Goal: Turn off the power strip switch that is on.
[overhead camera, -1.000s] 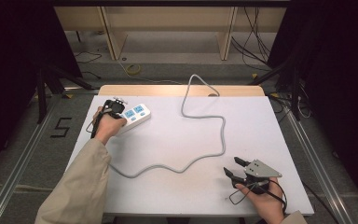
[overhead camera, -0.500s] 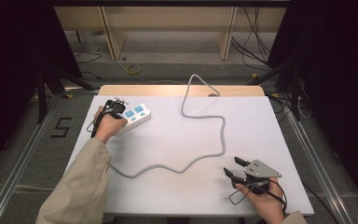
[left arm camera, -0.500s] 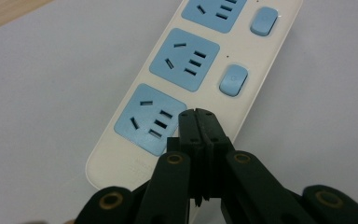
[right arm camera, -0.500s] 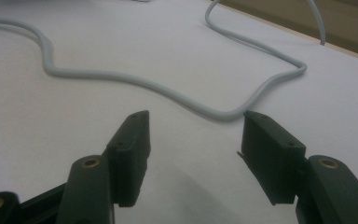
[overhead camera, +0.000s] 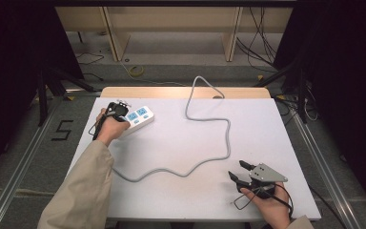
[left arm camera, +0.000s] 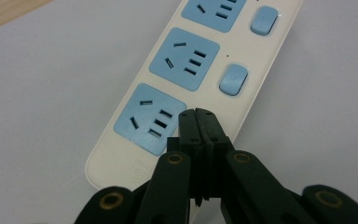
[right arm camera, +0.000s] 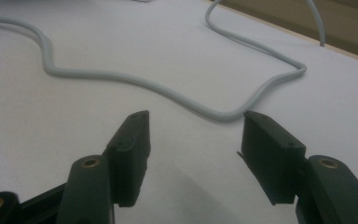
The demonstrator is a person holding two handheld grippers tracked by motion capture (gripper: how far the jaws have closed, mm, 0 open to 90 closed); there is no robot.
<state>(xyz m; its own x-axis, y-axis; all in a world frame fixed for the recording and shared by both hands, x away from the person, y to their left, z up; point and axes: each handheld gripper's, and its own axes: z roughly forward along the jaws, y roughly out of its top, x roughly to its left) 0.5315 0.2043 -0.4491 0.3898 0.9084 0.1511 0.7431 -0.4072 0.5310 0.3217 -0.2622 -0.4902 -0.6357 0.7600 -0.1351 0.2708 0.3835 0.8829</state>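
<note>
High view, power strip: a white power strip point(overhead camera: 137, 117) with blue sockets lies at the far left of the white bench point(overhead camera: 267, 124), its near end under the left tongs point(overhead camera: 120, 109).
High view, cord: a grey cord point(overhead camera: 205, 129) leaves the power strip's near side, winds across the bench and drops off the far edge.
High view, right tongs: the right tongs point(overhead camera: 236, 170) rest at the near right corner, well apart from the power strip, with the nearest bend of the cord just beyond them; their jaws stand apart with nothing between them.
High view, floor: a dark mark like the figure 5 point(overhead camera: 62, 130) sits on the floor left of the power strip.
Left gripper view, tongs: the left tongs point(left arm camera: 198, 115) are closed, jaws pressed together, tips over the power strip point(left arm camera: 186, 79) just beside its nearest blue socket point(left arm camera: 150, 119).
Left gripper view, switches: two blue switches point(left arm camera: 233, 80) run along the power strip's edge; no readable writing.
Right gripper view, tongs: the right tongs point(right arm camera: 193, 128) are parted and empty above the bench point(right arm camera: 51, 121).
Right gripper view, cord: the cord point(right arm camera: 168, 91) curves across just beyond the tips, untouched.
</note>
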